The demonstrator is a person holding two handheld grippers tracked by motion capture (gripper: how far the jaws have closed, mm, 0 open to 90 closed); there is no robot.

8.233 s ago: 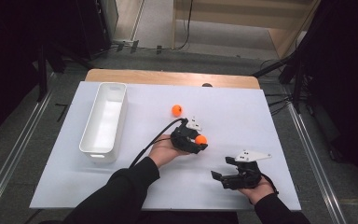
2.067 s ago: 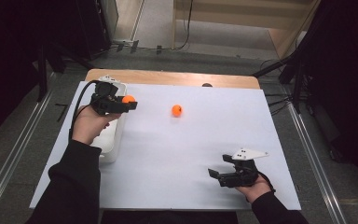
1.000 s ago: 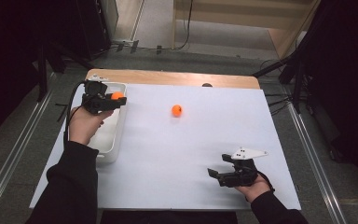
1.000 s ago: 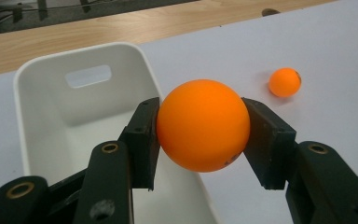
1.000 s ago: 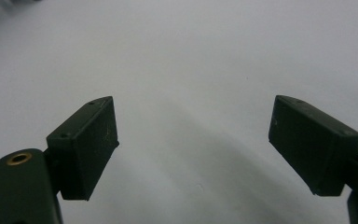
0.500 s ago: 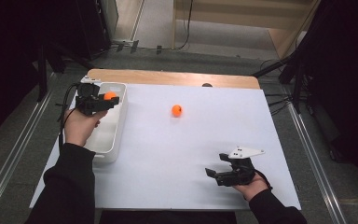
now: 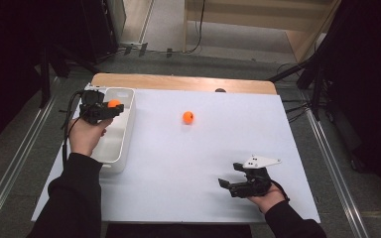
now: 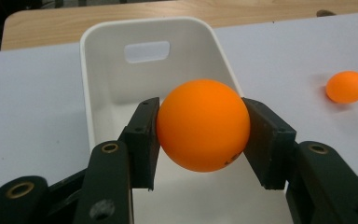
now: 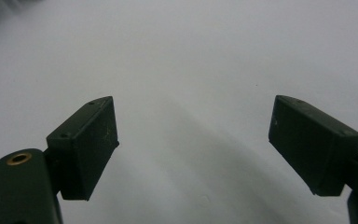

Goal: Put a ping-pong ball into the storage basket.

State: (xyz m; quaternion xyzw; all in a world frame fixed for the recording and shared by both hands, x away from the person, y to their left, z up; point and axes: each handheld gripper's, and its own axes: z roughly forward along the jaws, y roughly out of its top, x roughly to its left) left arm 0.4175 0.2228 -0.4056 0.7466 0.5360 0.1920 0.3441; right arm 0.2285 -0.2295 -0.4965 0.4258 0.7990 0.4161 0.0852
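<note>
Left gripper view: left gripper (image 8: 200, 135) clenched on orange ball (image 8: 203, 131), jaws pressing both sides, held above white bin (image 8: 103, 56) (handle slot in far wall). Second orange ball (image 8: 347, 87) lies apart on white tabletop (image 8: 279, 56). Right gripper (image 7: 230, 182) rests near front edge, jaws spread wide, nothing between.

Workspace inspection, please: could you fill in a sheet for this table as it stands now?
Surface: white table top, wooden strip at far edge.
Job's things: held orange ball above white bin; second orange ball loose mid-table.
Clutter: nothing seen.
Grippers: left gripper clamps the held ball; right gripper open, at the near right.
Cables: black cable trails from the left gripper.
Surroundings: grey floor, dark stands.
</note>
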